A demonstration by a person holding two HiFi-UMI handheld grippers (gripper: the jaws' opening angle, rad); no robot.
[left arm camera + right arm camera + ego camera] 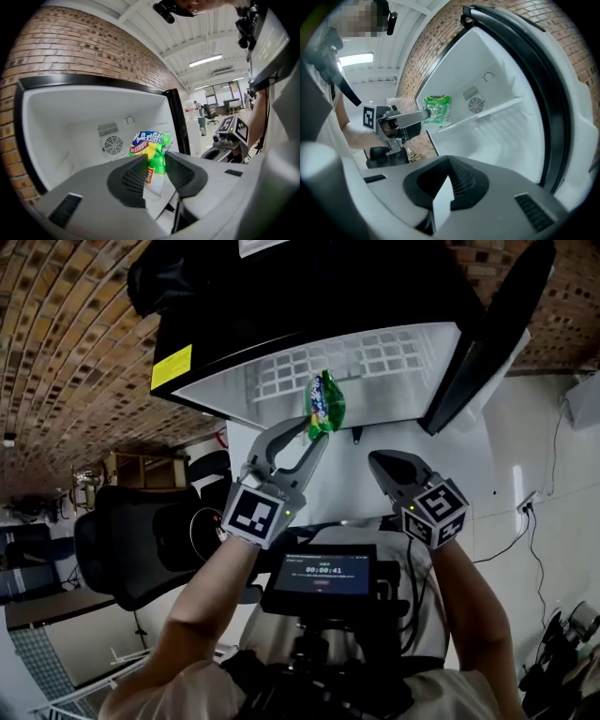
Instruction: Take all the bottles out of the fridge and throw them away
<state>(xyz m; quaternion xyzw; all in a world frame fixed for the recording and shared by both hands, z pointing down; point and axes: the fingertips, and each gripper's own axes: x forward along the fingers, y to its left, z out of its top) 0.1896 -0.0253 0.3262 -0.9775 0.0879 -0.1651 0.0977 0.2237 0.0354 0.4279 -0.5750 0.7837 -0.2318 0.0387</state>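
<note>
**Inspector:** Green-and-yellow label noted. Start at the left: what is there?

**Assistant:** A black office chair [131, 540] near the person's left arm. Next, the left gripper [314, 432], jaws drawn in narrow with the pads pressing both sides of the bottle [325, 401]. The bottle is held upright at the open front of the fridge [281, 381].

**Inspector:** Step in hand?

**Assistant:** Judged as removal: one bottle gripped and at the mouth of the fridge, not yet discarded.

**Inspector:** The other tool?

**Assistant:** The right gripper [384, 465] hangs just beside it, jaws closed together on nothing.

**Inspector:** Next move, and obstructions?

**Assistant:** Carry the bottle clear and find a bin; none shows in any view. The door [487, 334] stands open on the right, and the chair crowds the left. The shelf [497, 110] looks bare, though its lower part is hidden.
</note>
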